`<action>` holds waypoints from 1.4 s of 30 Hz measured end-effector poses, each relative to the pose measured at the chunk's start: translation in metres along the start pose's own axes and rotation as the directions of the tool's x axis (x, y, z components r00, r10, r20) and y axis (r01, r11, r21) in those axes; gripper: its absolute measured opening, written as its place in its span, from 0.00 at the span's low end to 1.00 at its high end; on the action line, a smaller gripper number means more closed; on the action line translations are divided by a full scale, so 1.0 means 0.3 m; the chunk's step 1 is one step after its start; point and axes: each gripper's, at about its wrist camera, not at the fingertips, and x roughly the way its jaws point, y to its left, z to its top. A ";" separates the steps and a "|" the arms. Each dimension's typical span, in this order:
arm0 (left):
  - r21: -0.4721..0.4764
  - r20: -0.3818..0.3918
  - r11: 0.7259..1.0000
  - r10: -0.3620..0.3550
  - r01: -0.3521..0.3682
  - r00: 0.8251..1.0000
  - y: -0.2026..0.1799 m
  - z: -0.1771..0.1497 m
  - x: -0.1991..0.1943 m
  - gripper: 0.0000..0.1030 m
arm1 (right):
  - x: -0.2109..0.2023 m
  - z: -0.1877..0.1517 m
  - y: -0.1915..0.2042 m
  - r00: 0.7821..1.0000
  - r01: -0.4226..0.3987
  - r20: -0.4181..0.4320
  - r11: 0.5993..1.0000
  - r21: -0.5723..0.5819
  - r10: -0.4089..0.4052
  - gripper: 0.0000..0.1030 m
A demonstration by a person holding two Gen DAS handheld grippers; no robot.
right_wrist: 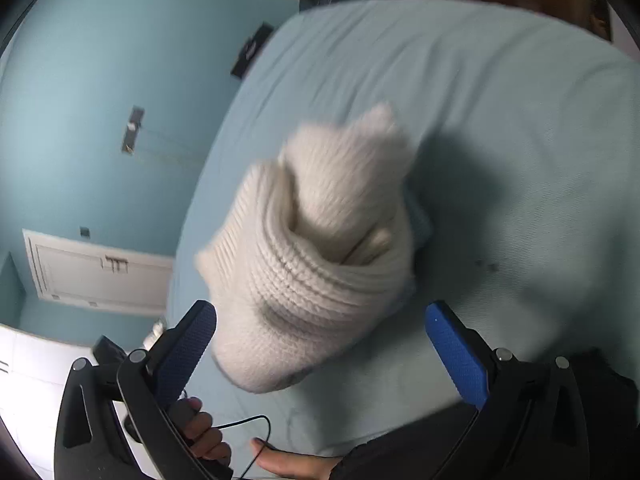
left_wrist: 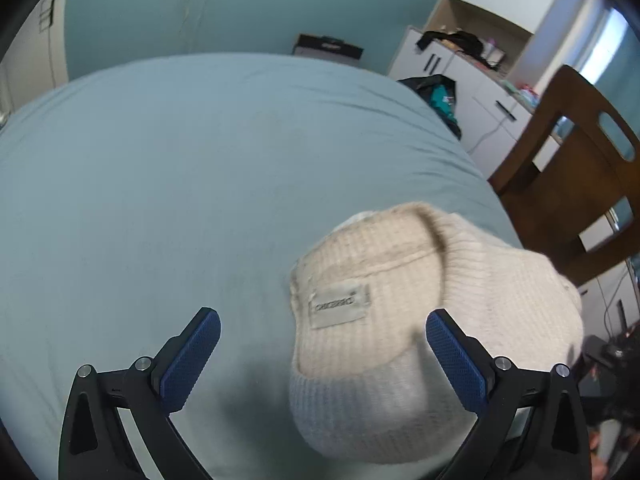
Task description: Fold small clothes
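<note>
Soft, even daylight fills both views, brightest at the window (left_wrist: 608, 40) on the far right of the left wrist view, with no harsh glare. The knitted sweater (left_wrist: 404, 320) is smeared by motion blur in both views and throws a soft dark shadow on the bedsheet (right_wrist: 500, 128) to its right in the right wrist view. Fisheye distortion bulges the bed and bends the wall (right_wrist: 80, 80), and black vignetting closes off the corners.
</note>
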 end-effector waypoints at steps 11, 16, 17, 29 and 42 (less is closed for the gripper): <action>-0.036 0.036 0.995 0.091 -0.089 0.995 0.070 0.002 0.027 1.00 | 0.170 0.091 0.070 1.000 0.017 0.004 0.983 -0.181 -0.017 0.75; -0.052 0.023 0.994 0.096 -0.095 0.995 0.065 -0.009 0.024 1.00 | 0.193 0.177 -0.038 0.993 -0.022 -0.118 0.998 -0.052 0.016 0.86; -0.056 0.026 0.993 0.103 -0.101 0.994 0.063 -0.005 0.003 1.00 | 0.171 0.176 -0.032 0.991 -0.024 -0.132 0.998 -0.059 0.016 0.86; 0.111 0.095 0.990 0.079 -0.089 0.992 -0.074 0.025 -0.042 1.00 | -0.222 0.152 0.270 0.841 0.490 0.467 0.752 -0.441 -0.274 0.88; 0.145 0.009 0.988 0.049 -0.050 0.999 -0.055 -0.006 0.089 1.00 | 0.108 0.360 0.043 0.933 0.339 0.038 0.844 -0.416 -0.357 0.99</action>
